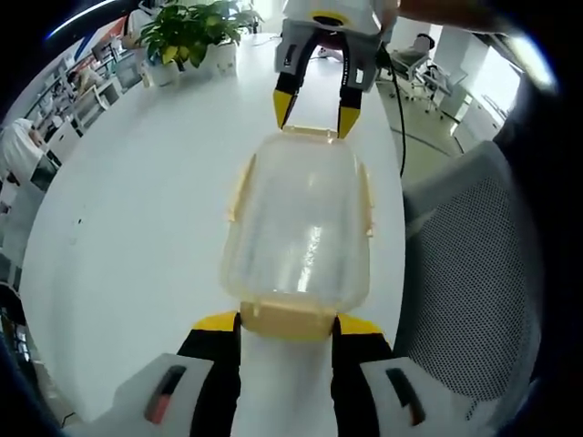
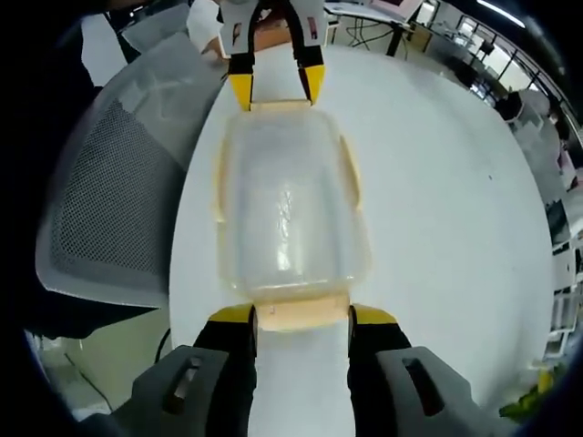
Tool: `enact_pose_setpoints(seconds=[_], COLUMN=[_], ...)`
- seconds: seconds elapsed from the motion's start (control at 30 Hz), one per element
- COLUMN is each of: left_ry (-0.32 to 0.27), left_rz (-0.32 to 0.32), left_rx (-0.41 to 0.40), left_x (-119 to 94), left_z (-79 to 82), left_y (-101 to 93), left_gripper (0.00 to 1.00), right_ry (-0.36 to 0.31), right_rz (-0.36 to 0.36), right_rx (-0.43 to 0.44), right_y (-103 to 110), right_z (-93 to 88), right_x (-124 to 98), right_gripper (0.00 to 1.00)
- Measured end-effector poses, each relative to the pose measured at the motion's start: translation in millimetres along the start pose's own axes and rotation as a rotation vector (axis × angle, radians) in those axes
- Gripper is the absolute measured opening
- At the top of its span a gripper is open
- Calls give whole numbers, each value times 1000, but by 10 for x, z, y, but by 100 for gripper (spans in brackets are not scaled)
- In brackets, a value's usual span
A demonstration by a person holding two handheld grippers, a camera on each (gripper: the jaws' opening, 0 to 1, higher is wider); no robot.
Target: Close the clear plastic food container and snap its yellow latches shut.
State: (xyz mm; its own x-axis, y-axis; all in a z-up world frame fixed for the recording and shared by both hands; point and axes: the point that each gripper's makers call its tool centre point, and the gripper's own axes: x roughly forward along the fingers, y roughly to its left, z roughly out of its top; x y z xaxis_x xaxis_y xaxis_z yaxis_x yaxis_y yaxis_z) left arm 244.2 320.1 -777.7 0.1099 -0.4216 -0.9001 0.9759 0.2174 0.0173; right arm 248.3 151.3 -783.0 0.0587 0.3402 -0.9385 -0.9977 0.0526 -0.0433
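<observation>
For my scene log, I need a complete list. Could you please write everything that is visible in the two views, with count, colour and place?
food container: 1, clear plastic, lid on, on the table between the two grippers.
latches: 4, pale yellow, one on each side of the container; the two end latches sit between the grippers' jaws.
table: 1, white, under the container.
office chair: 1, grey mesh back, beside the table edge.
potted plants: a group, green leaves in white pots, at the far end of the table.
left gripper: 1, black with yellow tips, open around the near end latch.
right gripper: 1, same colours, open around the opposite end latch.
</observation>
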Motion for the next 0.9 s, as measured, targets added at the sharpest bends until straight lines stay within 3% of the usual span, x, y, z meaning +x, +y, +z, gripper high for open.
enact_pose_setpoints(seconds=[0.9], left_ry=[1], left_rz=[-19], left_rx=[33], left_x=[129], left_z=[26], left_y=[-15], left_gripper=[33], right_ry=[-12], right_rz=[4], right_rx=[18], right_y=[34], right_z=[-96], right_x=[50], right_gripper=[36])
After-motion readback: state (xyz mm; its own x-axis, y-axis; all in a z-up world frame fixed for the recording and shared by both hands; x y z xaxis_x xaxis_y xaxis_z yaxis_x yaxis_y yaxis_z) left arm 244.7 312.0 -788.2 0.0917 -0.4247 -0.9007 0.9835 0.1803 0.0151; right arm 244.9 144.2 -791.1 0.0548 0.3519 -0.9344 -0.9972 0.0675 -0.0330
